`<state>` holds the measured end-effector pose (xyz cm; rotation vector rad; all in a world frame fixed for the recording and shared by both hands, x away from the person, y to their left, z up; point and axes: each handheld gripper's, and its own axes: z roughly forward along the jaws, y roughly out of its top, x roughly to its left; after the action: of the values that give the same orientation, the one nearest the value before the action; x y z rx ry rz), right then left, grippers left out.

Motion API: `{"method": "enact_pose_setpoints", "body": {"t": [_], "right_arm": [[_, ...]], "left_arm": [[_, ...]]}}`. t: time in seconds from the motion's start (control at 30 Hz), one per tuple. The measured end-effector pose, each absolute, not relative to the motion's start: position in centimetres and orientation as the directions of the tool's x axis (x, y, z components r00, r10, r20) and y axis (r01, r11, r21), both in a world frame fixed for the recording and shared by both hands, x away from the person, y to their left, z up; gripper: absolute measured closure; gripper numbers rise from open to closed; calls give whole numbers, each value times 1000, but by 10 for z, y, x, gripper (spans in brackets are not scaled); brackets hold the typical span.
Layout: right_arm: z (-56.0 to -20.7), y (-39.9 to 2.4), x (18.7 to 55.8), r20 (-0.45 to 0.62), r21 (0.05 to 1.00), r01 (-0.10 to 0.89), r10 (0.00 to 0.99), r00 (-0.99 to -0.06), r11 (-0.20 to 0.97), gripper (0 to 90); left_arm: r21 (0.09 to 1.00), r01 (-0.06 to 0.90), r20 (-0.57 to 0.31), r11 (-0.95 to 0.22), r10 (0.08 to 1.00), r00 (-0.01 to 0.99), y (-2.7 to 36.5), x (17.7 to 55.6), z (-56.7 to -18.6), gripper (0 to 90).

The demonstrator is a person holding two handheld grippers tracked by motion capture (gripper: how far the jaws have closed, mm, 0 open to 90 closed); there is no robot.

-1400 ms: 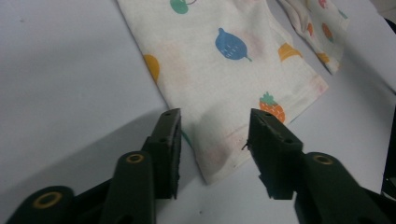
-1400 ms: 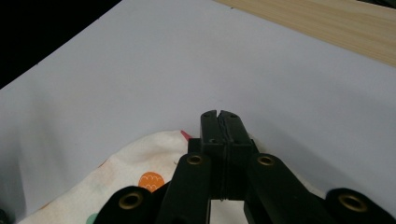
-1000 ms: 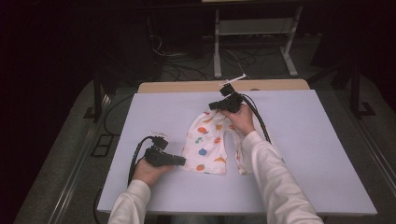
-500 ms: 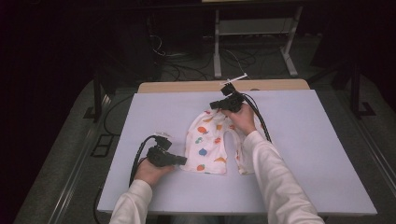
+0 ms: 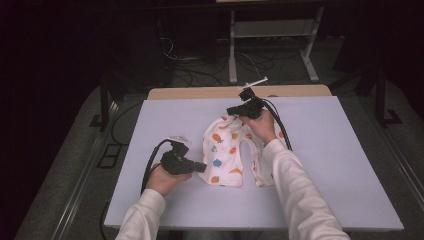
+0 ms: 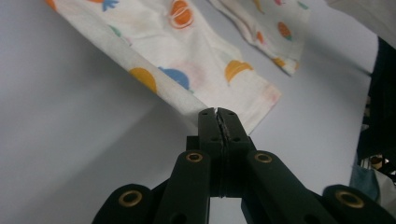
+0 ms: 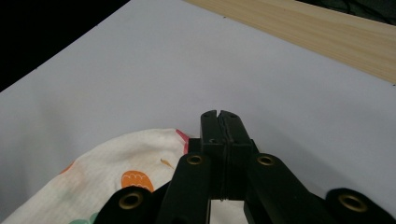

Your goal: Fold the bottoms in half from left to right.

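Dark room all around, with a pale blue-grey table [image 5: 320, 165] lit in the middle and a strip of wood [image 5: 200, 93] along its far edge. Behind it the floor is so dark that cables and a white stand [image 5: 235, 45] are hard to make out.

On the table lies a small pair of white pants with fruit prints [image 5: 225, 152], about in the middle. Its waist is at the far end and its two legs point toward the near edge. The person's right sleeve [image 5: 295, 185] covers part of the right leg.

The left gripper [image 5: 202, 167] is at the near left, beside the left leg's hem. In the left gripper view its jaws are pressed together on the corner of the hem [image 6: 212, 108], and the cloth lifts off the table there. Those jaws have just finished closing on the cloth.

The right gripper [image 5: 231, 111] is at the far end, at the waist. In the right gripper view its jaws are tight together. The waist edge [image 7: 180, 135] runs under them, but the gripper's own body hides that spot, so I cannot tell for sure if cloth is pinched. In the high view the person's right hand [image 5: 260, 125] hides that part of the waist too.
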<state>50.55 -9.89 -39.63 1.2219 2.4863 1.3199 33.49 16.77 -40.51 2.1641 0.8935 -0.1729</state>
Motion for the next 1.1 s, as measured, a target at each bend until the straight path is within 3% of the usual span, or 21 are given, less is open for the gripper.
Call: {"method": "enact_pose_setpoints", "body": {"t": [1.1], "right_arm": [[-382,-154,506,297,733,632,719,-629,250,884]], "left_arm": [[662,536,-358,-524,407,840,109,337,-362,888]]}}
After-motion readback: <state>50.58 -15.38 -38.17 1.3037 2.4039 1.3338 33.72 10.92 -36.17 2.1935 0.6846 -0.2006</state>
